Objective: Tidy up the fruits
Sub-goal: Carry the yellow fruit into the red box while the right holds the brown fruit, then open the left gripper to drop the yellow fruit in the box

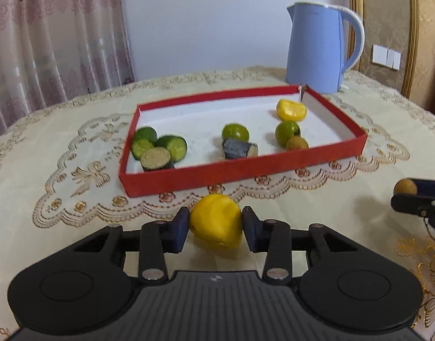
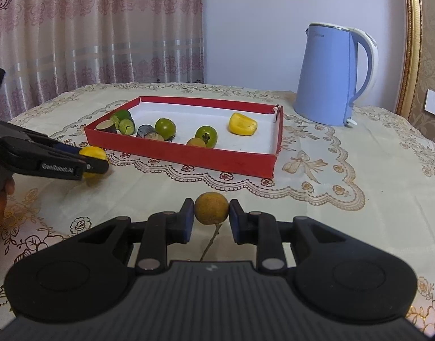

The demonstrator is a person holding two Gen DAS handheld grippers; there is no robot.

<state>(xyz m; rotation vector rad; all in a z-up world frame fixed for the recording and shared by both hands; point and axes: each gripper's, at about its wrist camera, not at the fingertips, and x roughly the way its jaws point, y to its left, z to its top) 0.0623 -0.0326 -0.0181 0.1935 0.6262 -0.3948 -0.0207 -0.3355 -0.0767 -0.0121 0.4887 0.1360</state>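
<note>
My left gripper (image 1: 214, 223) is shut on a yellow fruit piece (image 1: 216, 233), just in front of the red tray's (image 1: 246, 167) near wall; the right wrist view shows this left gripper (image 2: 94, 160) low over the tablecloth. My right gripper (image 2: 211, 213) is shut on a round brown fruit (image 2: 211, 206) whose thin stem hangs down. That fruit (image 1: 405, 186) also shows at the far right of the left wrist view. In the tray lie cut cucumber pieces (image 1: 160, 145), a dark eggplant chunk (image 1: 238, 147), two green tomatoes (image 1: 235, 132), a yellow piece (image 1: 291, 110) and a small brown fruit (image 1: 297, 143).
A light-blue kettle (image 2: 328, 76) stands behind the tray's right corner. An embroidered cream tablecloth (image 2: 345, 199) covers the round table. Curtains hang behind on the left, and a gold-framed wall panel stands at the right. A person's hand (image 2: 1, 196) grips the left tool's handle.
</note>
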